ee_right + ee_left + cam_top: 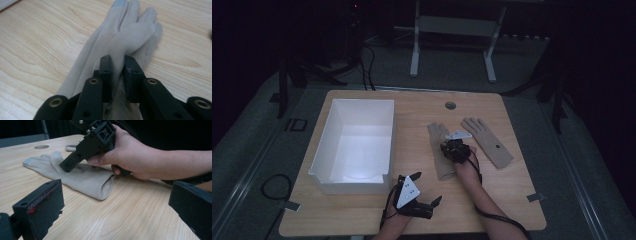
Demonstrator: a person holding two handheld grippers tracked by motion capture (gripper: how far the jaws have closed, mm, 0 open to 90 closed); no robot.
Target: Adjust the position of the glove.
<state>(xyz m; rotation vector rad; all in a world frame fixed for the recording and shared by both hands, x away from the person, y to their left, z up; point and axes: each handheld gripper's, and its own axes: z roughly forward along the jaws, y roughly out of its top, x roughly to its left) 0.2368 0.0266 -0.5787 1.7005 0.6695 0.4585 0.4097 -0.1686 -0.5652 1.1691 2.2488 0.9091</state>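
On wood-grain table (pixel 422 205): R gripper (pixel 117 66) pinching soft beige knit glove (pixel 125 37).

You've got a white box (pixel 354 145) sitting open on the left of the wooden desk (pixel 412 210). Over on the right, a second beige glove (pixel 488 141) lies flat. There's a round hole (pixel 450 105) near the desk's far edge.

Soft matt beige cloth glove (pixel 130 37) on a smooth pale wood-grain table (pixel 37 50); matt white box (pixel 357 145).
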